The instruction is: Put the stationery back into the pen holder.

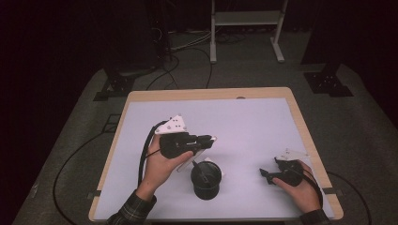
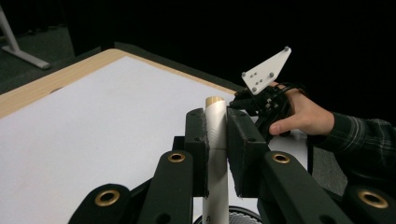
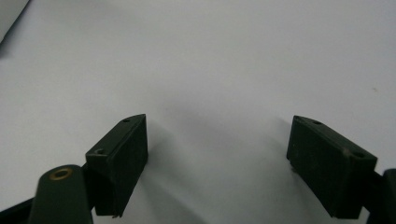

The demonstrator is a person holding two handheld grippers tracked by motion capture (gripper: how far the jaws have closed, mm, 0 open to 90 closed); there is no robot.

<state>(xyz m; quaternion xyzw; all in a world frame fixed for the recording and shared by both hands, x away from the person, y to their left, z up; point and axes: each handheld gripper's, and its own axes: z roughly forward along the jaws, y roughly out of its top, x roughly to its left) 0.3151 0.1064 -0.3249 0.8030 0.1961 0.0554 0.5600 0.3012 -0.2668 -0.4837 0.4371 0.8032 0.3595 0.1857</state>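
Jaws on my left gripper [image 2: 216, 140] are clamped tight on a slim white plastic stick with a tan wooden-looking tip [image 2: 215, 126], held up just over the round black cup-shaped container [image 1: 206, 179] near the front edge of the white-topped wooden table [image 1: 263, 122]. My right gripper [image 3: 217, 163] rests low over bare table off to the right, well apart from it, jaws spread wide with nothing between them.
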